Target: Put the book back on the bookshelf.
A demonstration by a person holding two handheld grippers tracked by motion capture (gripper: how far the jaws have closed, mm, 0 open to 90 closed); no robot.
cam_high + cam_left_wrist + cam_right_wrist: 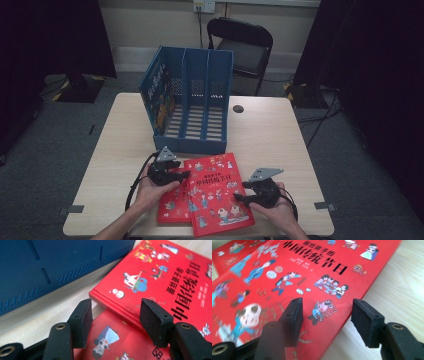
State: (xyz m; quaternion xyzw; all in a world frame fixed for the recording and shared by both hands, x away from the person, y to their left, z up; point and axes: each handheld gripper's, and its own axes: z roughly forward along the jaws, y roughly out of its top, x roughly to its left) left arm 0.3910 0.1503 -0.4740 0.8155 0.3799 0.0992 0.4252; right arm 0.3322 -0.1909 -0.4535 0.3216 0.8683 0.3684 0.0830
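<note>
two red picture books lie stacked at the near edge of a wooden table [280, 135], the top book [218, 192] overlapping the lower book [171, 207]. the left gripper [172, 176] and right gripper [250, 192] flank it, jaws half open, gripping nothing. a blue file rack [192, 100] stands behind.

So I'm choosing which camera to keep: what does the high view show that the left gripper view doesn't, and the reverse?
High view alone: the whole table, the blue file rack seen from above with its three slots and a book in the leftmost one, the black chair, both hands, and the right tool at the top book's right edge.

Left gripper view alone: close up, the left tool with jaws apart at the top red book's spine, and the step down onto the lower red book.

Both: the two stacked red books, the rack, the tabletop.
</note>
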